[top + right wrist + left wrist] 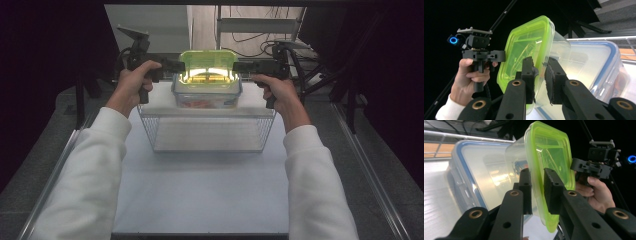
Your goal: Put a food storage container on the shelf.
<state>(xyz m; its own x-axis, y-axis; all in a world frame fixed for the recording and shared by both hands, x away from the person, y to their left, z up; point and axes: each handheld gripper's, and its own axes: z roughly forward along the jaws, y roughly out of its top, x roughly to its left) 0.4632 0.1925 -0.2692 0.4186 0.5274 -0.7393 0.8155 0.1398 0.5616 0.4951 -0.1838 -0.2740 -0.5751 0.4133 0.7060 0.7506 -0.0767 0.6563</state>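
A clear container with a lime-green lid [207, 61] is held between both grippers, just above a larger clear box with a blue-sealed lid [207, 97]. My left gripper [182, 66] clamps the left rim of the green lid [549, 152], with that rim between its pads [537, 177]. My right gripper [235, 66] clamps the opposite rim [540, 66] of the green lid [526, 47]. The container is tilted in both gripper views, with the large box [479, 170] [594, 62] behind it. I cannot tell whether the small container touches the box below.
A wire mesh basket [150, 131] stands in front of the large box on the white table [200, 195]. Metal rails [370, 170] run along both table sides. Cables and a shelf lie at the back. Something red shows inside the large box.
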